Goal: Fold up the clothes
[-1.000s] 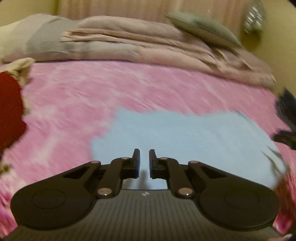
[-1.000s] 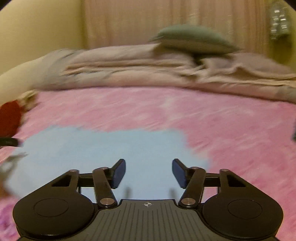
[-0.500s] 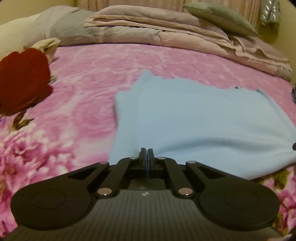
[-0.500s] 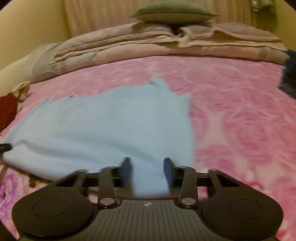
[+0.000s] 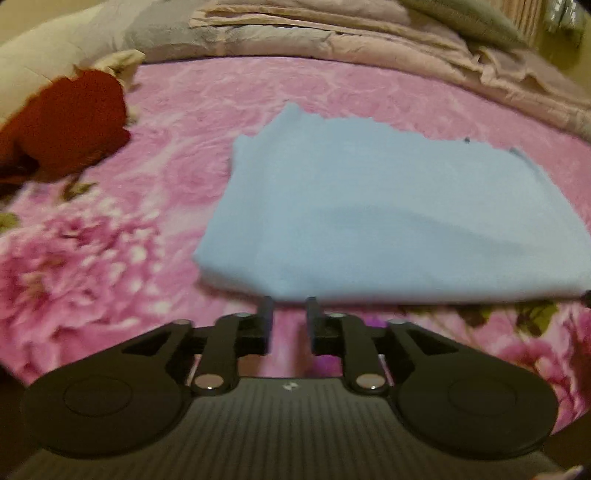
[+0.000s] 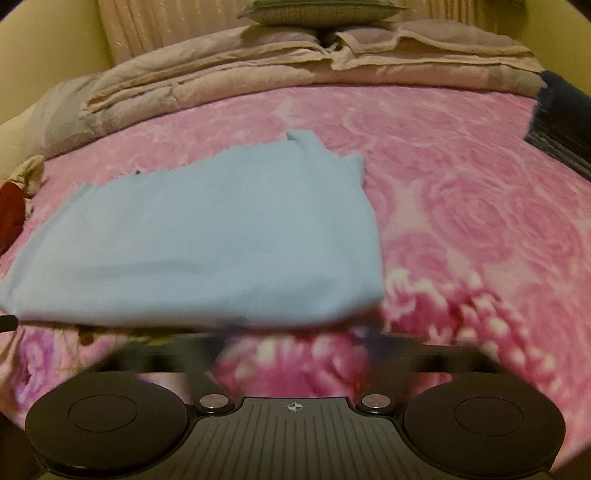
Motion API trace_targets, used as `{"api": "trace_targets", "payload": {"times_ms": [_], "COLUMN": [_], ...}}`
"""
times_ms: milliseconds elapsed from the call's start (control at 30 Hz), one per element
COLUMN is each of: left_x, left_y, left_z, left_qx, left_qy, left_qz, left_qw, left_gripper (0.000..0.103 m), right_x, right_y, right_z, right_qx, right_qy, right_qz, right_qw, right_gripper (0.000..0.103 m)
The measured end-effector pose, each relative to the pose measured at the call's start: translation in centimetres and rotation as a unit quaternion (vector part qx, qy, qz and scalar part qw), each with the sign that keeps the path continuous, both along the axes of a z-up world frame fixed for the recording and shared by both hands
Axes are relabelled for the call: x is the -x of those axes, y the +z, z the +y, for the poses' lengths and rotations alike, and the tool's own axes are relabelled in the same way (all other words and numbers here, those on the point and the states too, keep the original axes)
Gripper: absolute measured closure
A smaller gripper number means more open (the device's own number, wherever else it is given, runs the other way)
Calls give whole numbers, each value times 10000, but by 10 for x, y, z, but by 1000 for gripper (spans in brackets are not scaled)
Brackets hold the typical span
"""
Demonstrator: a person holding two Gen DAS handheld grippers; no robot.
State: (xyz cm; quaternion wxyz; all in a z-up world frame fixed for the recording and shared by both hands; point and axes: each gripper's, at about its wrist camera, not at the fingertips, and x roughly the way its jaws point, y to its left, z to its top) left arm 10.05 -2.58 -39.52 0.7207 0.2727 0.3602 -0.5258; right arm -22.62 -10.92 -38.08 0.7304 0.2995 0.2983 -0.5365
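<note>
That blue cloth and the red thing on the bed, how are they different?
The blue cloth is spread out flat in the middle of the pink bedspread; the red thing sits bunched in a lump near the left edge. The blue cloth covers far more of the bed than the red thing. The blue cloth lies just ahead of both grippers; the red thing is off to the side, away from them. Both look like soft fabric resting on the bedspread.

I'm working in somebody's bedroom here: a bed [image 6: 461, 155] with a pink rose-print blanket [image 5: 110, 258], a folded beige duvet [image 6: 221, 74] piled at the far end, a grey-green pillow [image 6: 317, 11] on top, curtains [image 6: 166, 26] behind.
</note>
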Motion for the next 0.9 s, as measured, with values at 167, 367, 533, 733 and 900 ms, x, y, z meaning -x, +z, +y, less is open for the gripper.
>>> {"api": "trace_targets", "payload": {"times_ms": [167, 367, 533, 733, 900], "left_x": [33, 61, 75, 88, 89], "left_y": [22, 40, 54, 70, 75], "left_z": [23, 54, 79, 106, 124], "left_qx": [3, 126, 281, 513, 725], "left_qy": [-102, -223, -271, -360, -433], "left_qz": [-183, -339, -344, -362, -202], "left_qw": [9998, 9991, 9986, 9974, 9962], "left_gripper": [74, 70, 70, 68, 67], "right_x": [-9, -16, -16, -14, -11], "right_y": [12, 19, 34, 52, 60], "right_z": [34, 58, 83, 107, 125], "right_qx": [-105, -197, -58, 117, 236], "right_qy": [41, 48, 59, 84, 89], "right_qz": [-125, -65, -141, -251, -286], "right_qw": [9999, 9998, 9999, 9996, 9993], "right_gripper": [0, 0, 0, 0, 0]}}
